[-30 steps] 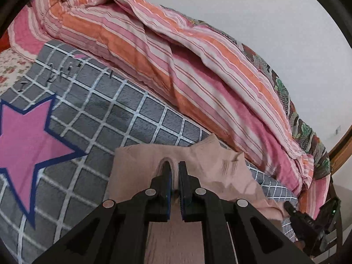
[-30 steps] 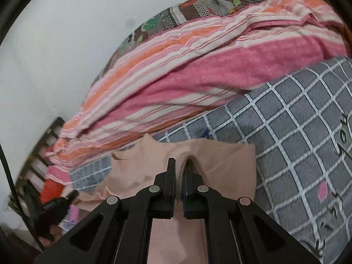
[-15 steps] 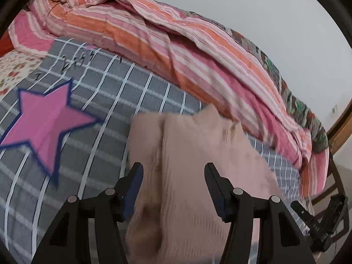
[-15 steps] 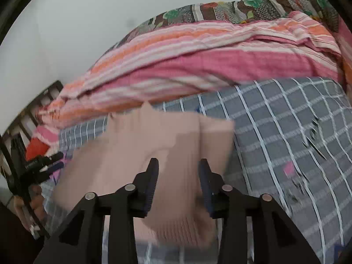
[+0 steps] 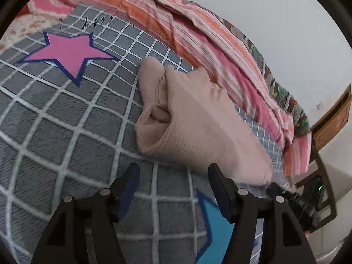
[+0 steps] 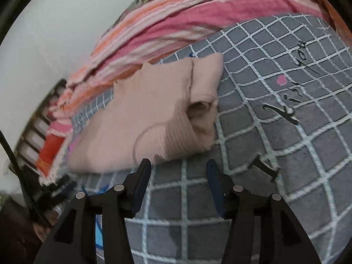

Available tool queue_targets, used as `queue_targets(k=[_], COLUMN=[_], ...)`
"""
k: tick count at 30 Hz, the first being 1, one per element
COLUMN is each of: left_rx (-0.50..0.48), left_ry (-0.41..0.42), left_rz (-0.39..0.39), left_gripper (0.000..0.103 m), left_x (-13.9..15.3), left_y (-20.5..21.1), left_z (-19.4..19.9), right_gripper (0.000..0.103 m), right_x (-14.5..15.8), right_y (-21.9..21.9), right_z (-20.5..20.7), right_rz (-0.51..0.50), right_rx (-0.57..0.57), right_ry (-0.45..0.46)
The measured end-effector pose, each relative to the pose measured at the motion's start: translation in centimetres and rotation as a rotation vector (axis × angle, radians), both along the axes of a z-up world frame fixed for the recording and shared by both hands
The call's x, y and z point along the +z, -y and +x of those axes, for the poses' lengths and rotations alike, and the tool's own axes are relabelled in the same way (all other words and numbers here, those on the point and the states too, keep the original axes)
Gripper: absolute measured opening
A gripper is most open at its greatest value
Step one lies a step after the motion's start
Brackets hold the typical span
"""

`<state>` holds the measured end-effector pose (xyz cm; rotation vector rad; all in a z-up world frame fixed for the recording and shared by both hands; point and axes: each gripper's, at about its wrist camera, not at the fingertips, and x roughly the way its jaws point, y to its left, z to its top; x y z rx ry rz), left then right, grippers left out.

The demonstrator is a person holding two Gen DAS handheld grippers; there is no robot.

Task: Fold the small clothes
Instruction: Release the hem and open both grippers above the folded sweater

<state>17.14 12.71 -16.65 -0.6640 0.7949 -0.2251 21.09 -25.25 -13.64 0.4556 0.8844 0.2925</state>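
— So, any writing to read?

— Only black cursive lettering [image 6: 281,112] printed on the grey checked blanket [image 6: 286,154], to the right in the right wrist view. Starts with what looks like a K; too slanted and warped to spell out further. Sits beside a small pink dot [image 6: 281,79]. Shows again as a short black scrawl [image 5: 96,22] near the blanket's far edge [image 5: 66,121] in the left wrist view, too small to make out.

— Other print on the blanket?

— Pink star [image 5: 70,52] with a dark blue outline, left of the clothing. Part of a blue shape [image 5: 220,224] with the same dark outline, low down behind the right-hand finger of the left gripper [image 5: 173,169].

— And the clothing?

— Peach garment [image 5: 198,118], ribbed knit, folded over on itself and lying flat on the blanket. Rolled, open edge on the side towards the star; same bundle [image 6: 143,118] ahead in the right wrist view. Far edge near the striped quilt [image 5: 176,22] of pink, orange and white heaped along the wall [image 6: 198,22]. No label visible on it.

— Jaws?

— Left gripper: jaws apart and opening, only blanket between them, garment just beyond the fingertips. Right gripper [image 6: 178,165]: likewise apart and opening, holding nothing, garment's near edge just ahead of the tips.

— Anything else?

— Wooden bed frame [image 5: 330,118] past the quilt's end, at the right edge.
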Motion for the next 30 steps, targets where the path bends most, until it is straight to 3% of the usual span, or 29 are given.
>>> queue_targets(k=[6,7,8,9,10,20,26,30], left_rx=[0.067,0.088,0.103,0.113,0.116,0.099,0.059,0.016], left_ry=[-0.03,-0.045,-0.064,-0.079,-0.088,-0.026,-0.033,-0.029], left_rz=[-0.056,-0.053,-0.049,-0.055,-0.07,-0.009,-0.014,0.012], left_gripper=[0.056,0.047,0.031,0.023,0.012,0.01,0.01,0.012], left_x=[-0.4,-0.3,-0.4,-0.6,-0.7,2.1,1.4,1.6], left_y=[0.3,0.3,0.3,0.1,0.0,0.4,0.7,1.4], left_z=[3.6,4.0,4.4,4.5,4.6,-0.5,-7.2,-9.3], right_gripper=[0.052,0.045,0.024,0.011,0.01,0.008,0.008,0.008], right_x=[-0.8,-0.9,-1.1,-1.1,-1.1,1.5,2.4,2.5], right_y=[-0.5,-0.6,-0.6,-0.6,-0.6,0.1,1.0,1.4], right_z=[3.2,3.6,4.1,4.4,4.4,0.0,-6.6,-10.3], right_rz=[0.063,0.058,0.047,0.058,0.063,0.074,0.036,0.001], right_rx=[-0.077,-0.09,-0.104,-0.091,-0.086,-0.071,-0.054,-0.073], right_ry=[-0.025,-0.035,-0.05,-0.058,-0.056,-0.014,-0.006,0.004])
